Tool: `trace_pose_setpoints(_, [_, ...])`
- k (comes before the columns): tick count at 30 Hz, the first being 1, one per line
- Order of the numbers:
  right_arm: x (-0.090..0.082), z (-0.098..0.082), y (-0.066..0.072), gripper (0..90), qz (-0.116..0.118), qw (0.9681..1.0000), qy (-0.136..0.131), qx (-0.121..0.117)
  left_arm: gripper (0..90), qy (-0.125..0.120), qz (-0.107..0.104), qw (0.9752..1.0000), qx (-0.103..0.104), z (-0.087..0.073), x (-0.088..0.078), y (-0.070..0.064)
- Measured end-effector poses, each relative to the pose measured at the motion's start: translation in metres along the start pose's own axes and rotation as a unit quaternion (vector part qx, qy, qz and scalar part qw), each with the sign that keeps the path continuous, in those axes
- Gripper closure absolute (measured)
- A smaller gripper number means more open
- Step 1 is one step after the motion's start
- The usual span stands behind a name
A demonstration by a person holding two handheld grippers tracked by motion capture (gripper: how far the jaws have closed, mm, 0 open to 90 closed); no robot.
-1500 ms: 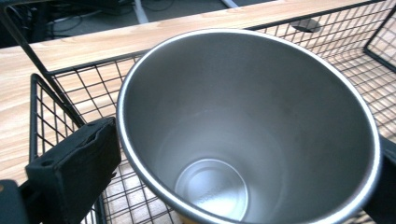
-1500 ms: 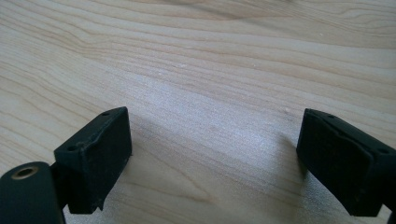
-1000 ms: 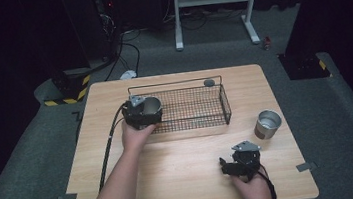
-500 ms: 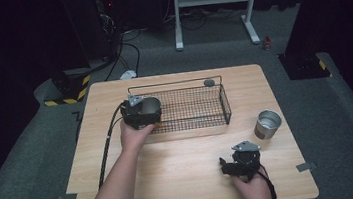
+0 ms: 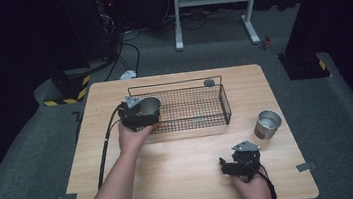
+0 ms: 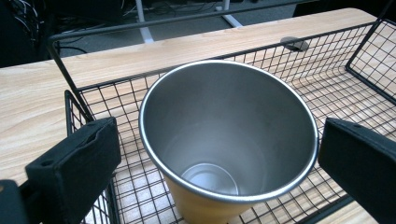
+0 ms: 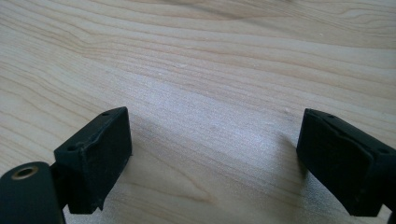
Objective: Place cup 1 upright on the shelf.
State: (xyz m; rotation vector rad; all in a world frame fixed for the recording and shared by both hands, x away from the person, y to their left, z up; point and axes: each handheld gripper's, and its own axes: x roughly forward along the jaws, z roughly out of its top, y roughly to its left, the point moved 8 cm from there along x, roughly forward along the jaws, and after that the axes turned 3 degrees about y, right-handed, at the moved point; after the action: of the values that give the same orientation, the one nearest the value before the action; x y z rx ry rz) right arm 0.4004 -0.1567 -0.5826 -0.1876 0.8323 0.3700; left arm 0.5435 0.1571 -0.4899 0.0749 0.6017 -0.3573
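Steel cup (image 6: 229,140), tan outside, shiny inside, empty, upright, mouth up. Stands in left end of black wire basket (image 6: 327,88) on wooden table. Second steel cup (image 5: 267,124) upright right of basket.

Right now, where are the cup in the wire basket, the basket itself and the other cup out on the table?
Cup in the basket (image 6: 219,140), left gripper view, on its inner wall.
Wire basket (image 5: 225,105), high view, on its right end wall.
Other cup (image 5: 267,125), high view, on its side just under the rim.
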Motion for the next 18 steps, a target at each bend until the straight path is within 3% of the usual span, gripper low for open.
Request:
trace_pose_setpoints(8, [0.000, 0.000, 0.000, 10.0, 0.000, 1.0000, 0.000, 0.000, 0.0, 0.004, 0.005, 0.9999, 0.009, -0.002, -0.008, 0.004])
trace_pose_setpoints(18, [0.000, 0.000, 0.000, 10.0, 0.000, 1.0000, 0.000, 0.000, 0.1, 0.008, -0.003, 1.0000, 0.004, -0.013, -0.020, 0.006])
